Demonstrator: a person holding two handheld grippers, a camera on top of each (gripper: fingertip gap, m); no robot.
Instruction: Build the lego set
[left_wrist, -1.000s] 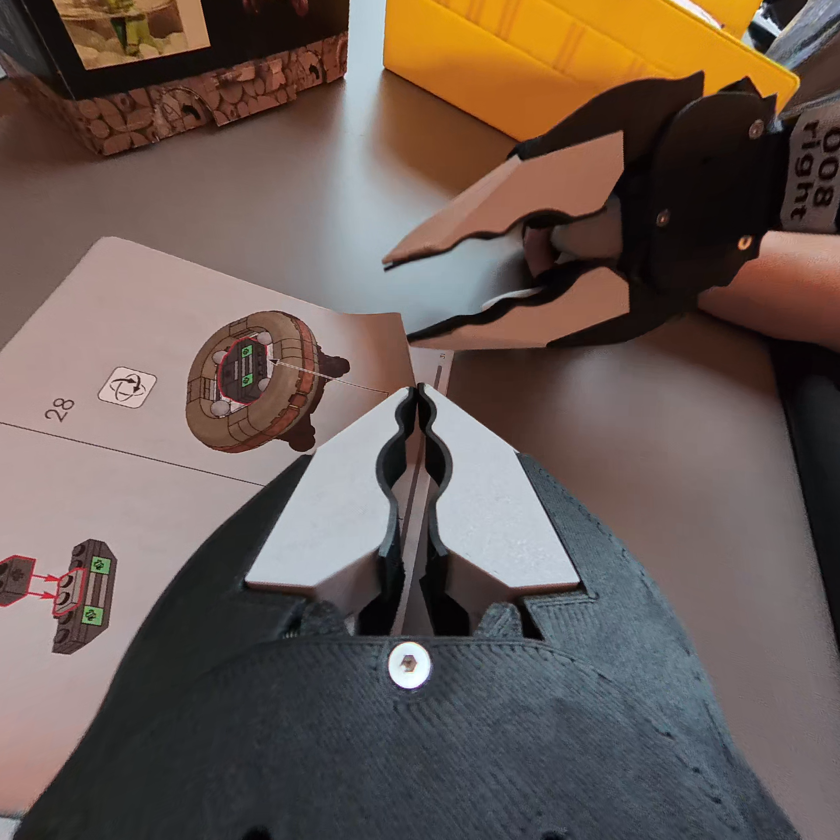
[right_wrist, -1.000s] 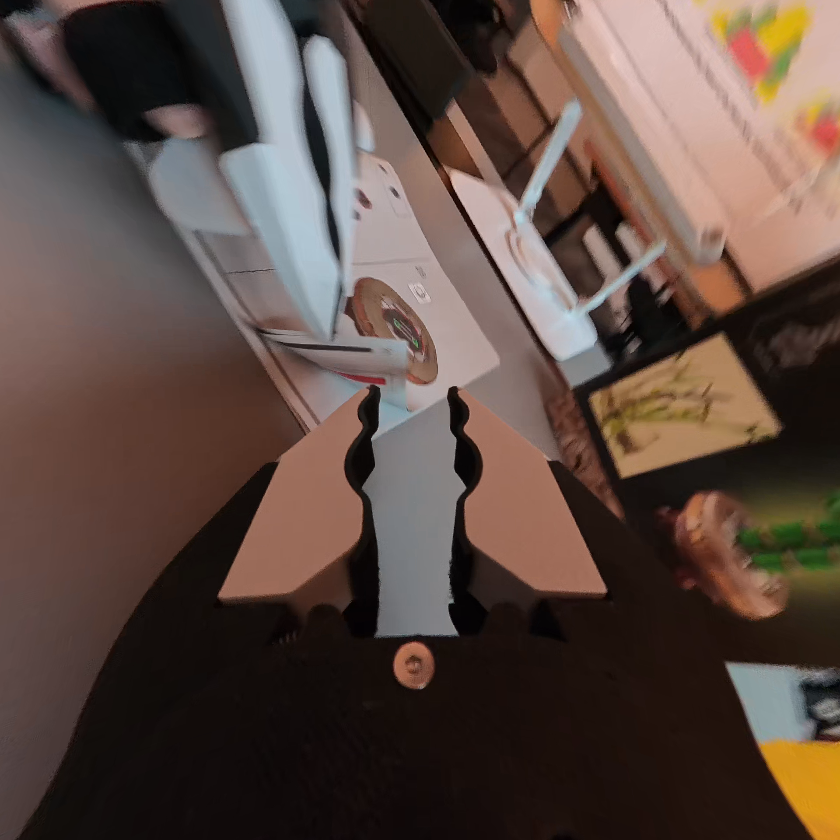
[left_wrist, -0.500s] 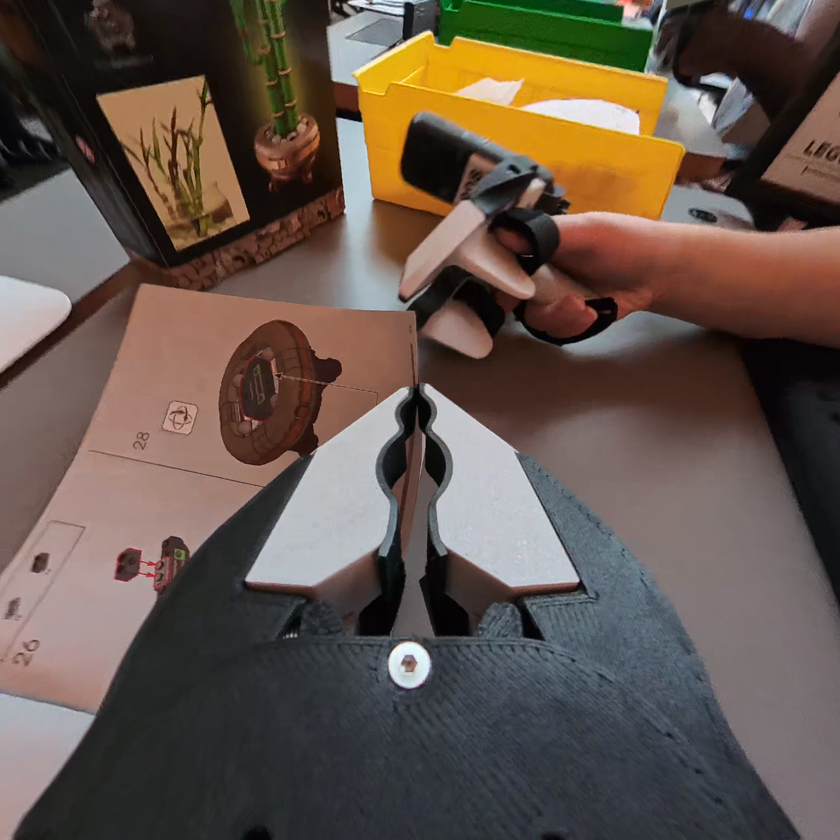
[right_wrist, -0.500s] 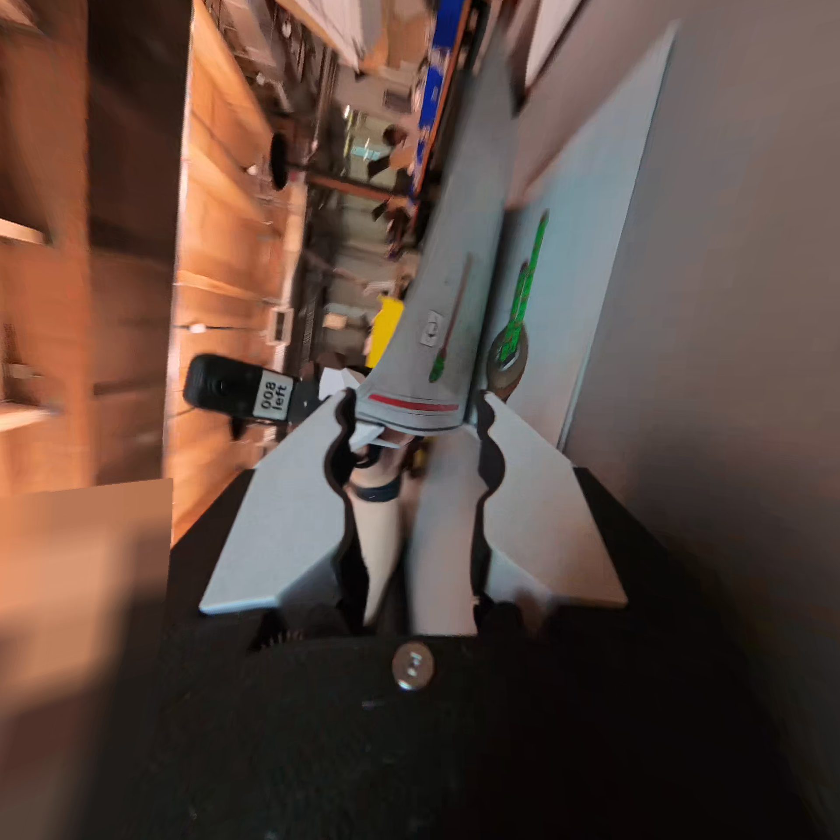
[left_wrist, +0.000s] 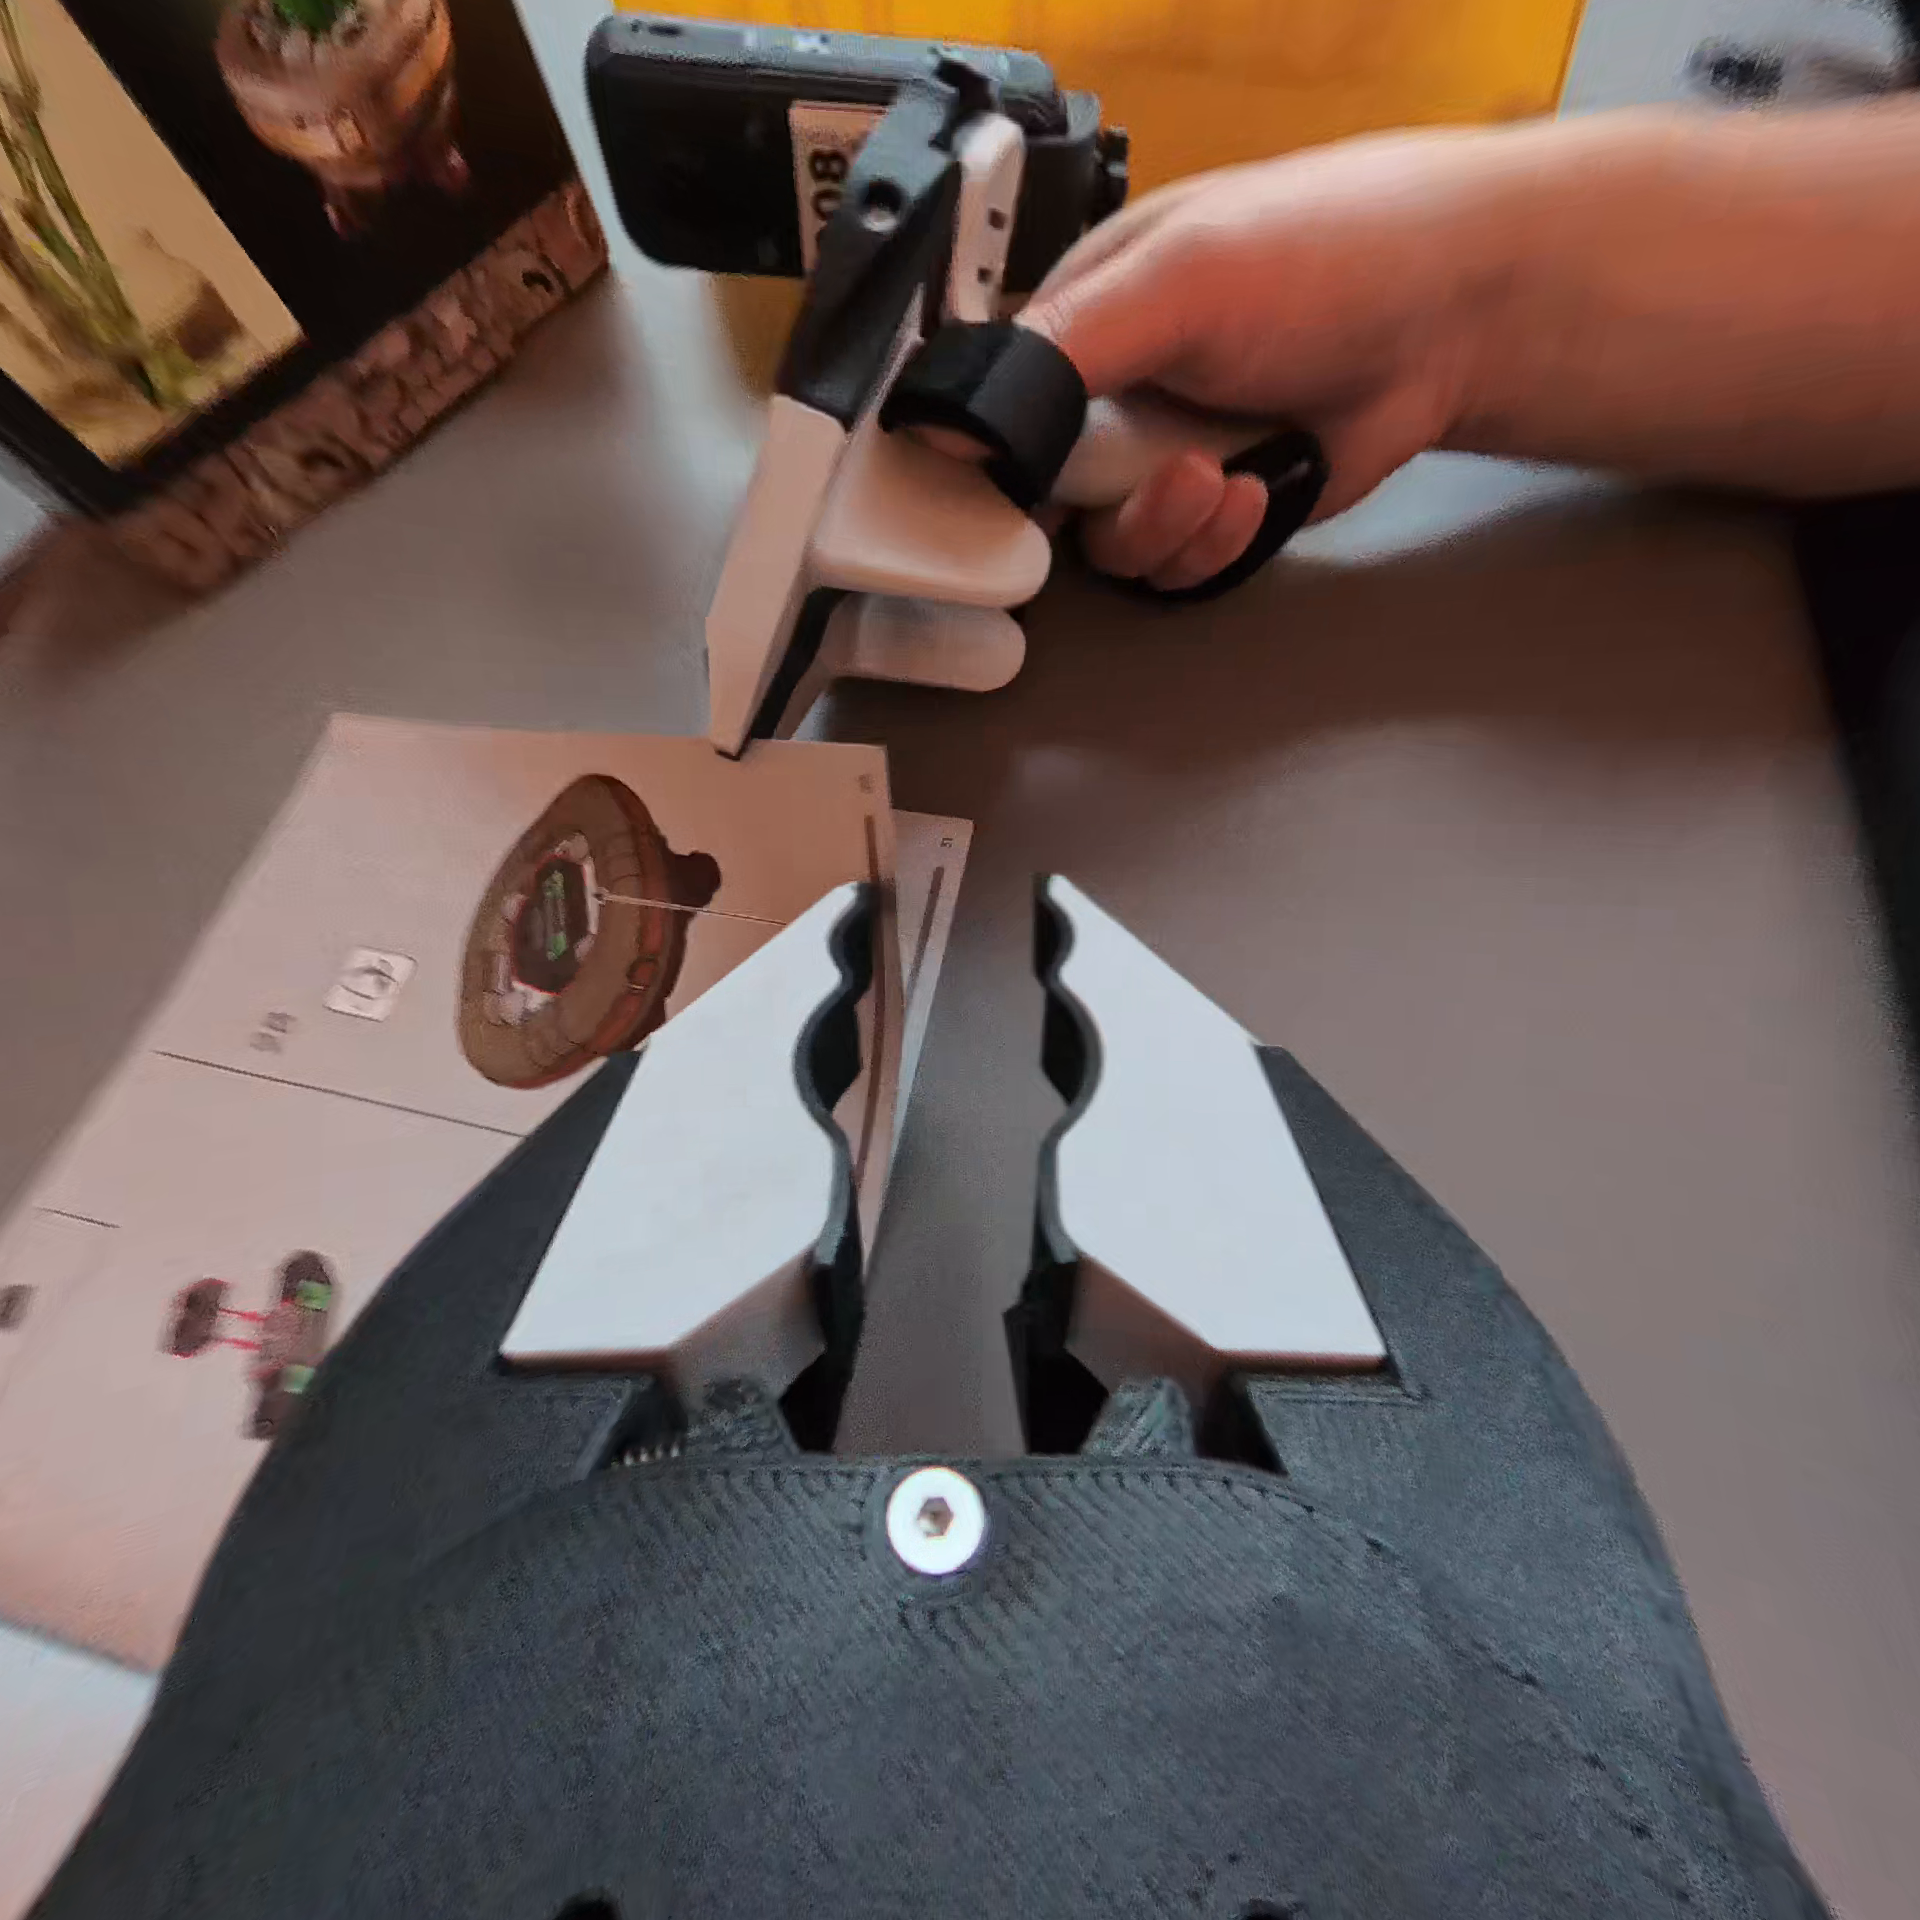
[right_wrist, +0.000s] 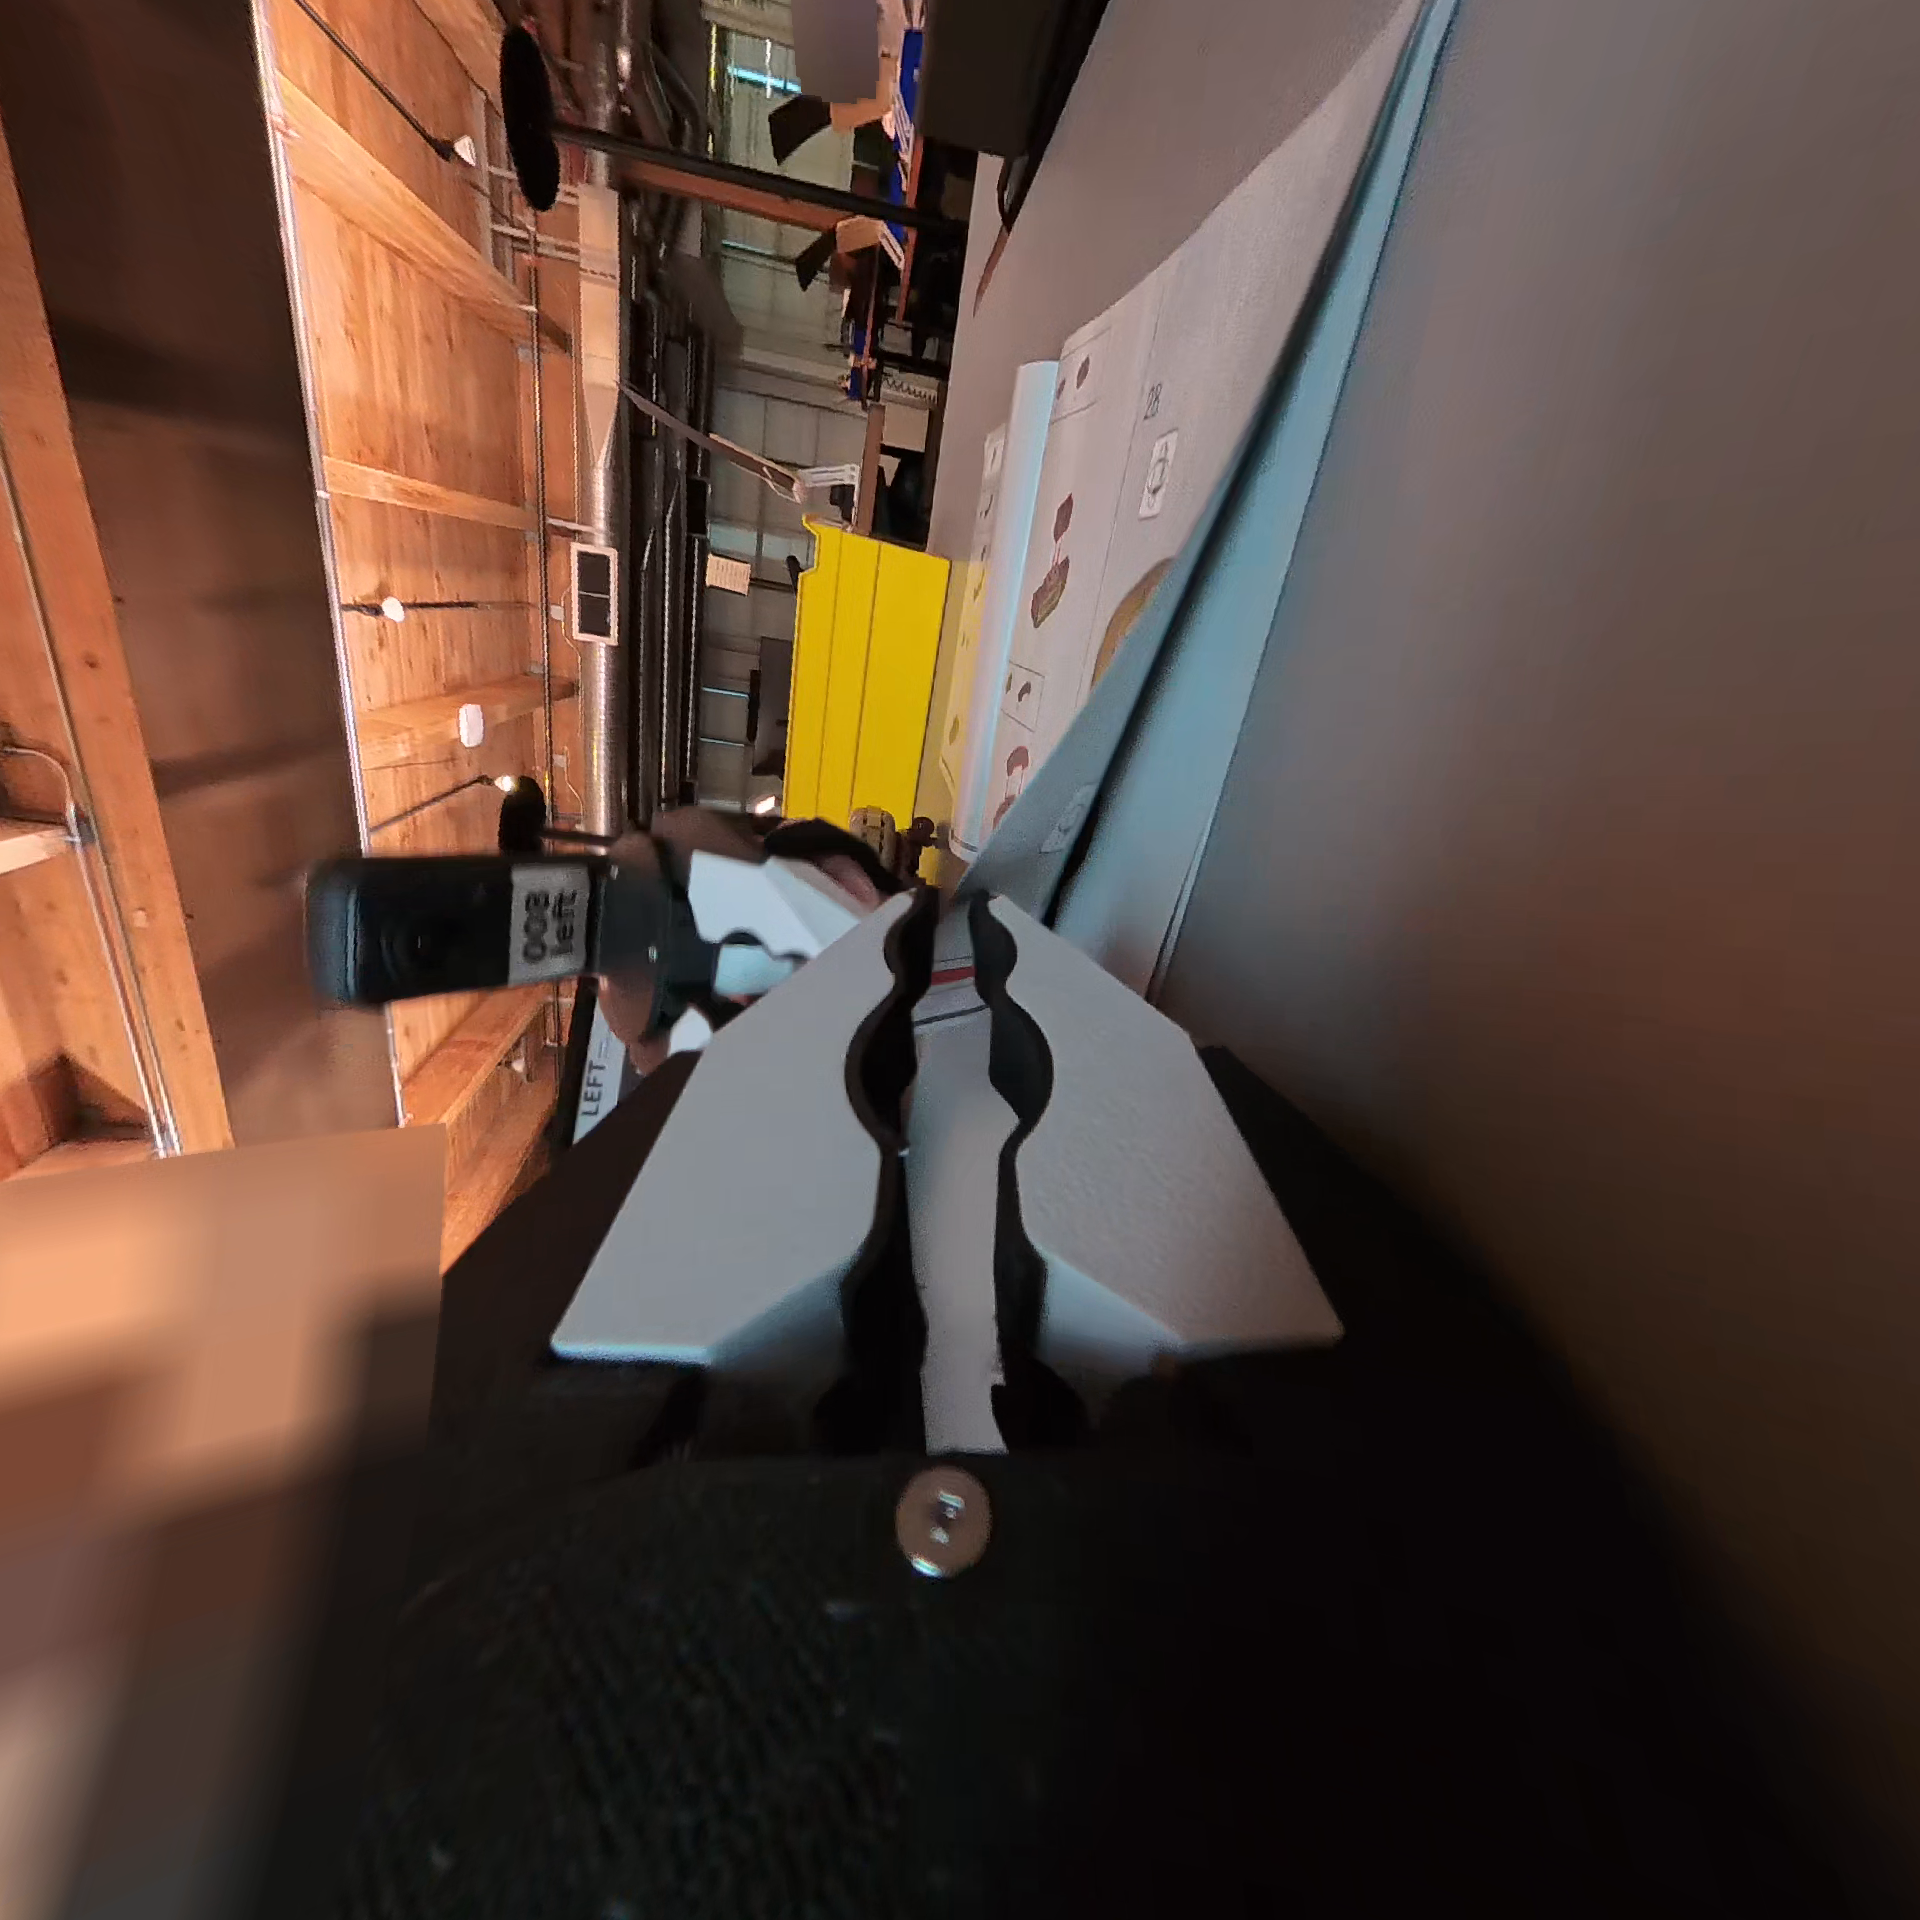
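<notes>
The open instruction booklet (left_wrist: 364, 935) lies on the dark table (left_wrist: 1455, 935); its upper page pictures a round brown model. My left gripper (left_wrist: 951, 888) is open, and the page's right edge runs up just inside its left finger (left_wrist: 727, 1122). My right gripper (left_wrist: 732, 743) comes in from the top right with its tips closed on the page's far edge. In the right wrist view, which is rolled sideways, my right gripper (right_wrist: 951, 909) is shut on a thin page (right_wrist: 1132, 748) that rises off the booklet (right_wrist: 1132, 488). The left gripper (right_wrist: 769, 930) shows just beyond it.
The dark set box (left_wrist: 260, 260) with a plant picture stands at the back left. A yellow bin (left_wrist: 1351, 62) stands behind the right gripper, and another yellow bin (right_wrist: 862, 665) shows in the right wrist view. A person's hand (left_wrist: 1351, 312) holds the right gripper. About 6 centimeters separates my left fingertips from my right.
My left gripper was shut on the page edge and has opened, letting it go. My right gripper has swung in, rolled over and closed on the page's far edge.
</notes>
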